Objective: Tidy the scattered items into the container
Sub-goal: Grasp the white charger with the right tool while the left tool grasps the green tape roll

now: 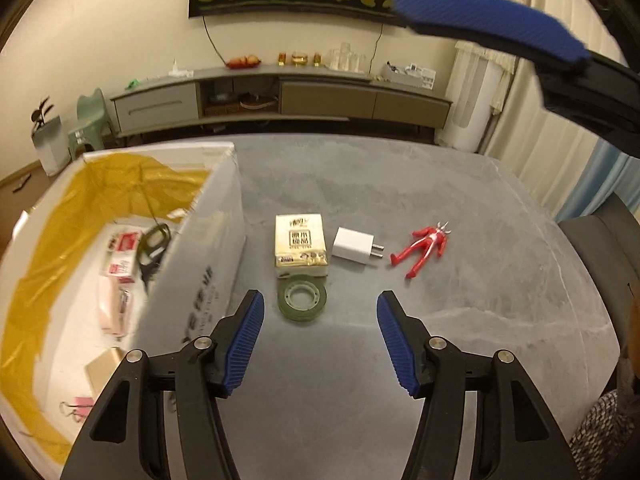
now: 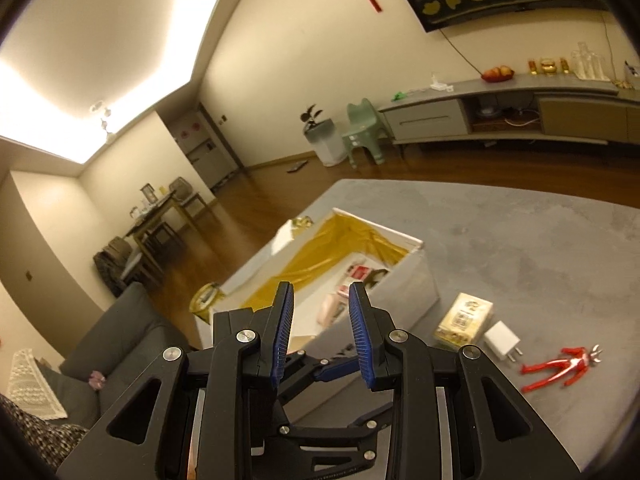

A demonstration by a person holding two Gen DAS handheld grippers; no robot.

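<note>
The left gripper [image 1: 320,336] is being held spread and empty just short of the tape roll [image 1: 303,300] — light, stiff, probably slick — lying flat beside the box [image 1: 200,240]; its rim is best pinched. The right gripper [image 2: 322,336] is hanging unloaded, jaws apart.

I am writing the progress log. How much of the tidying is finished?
Partly done: the box already holds scissors and packets. Both the left gripper and right gripper are open, empty. Left outside: tissue pack, tape roll, charger, red figure.
</note>
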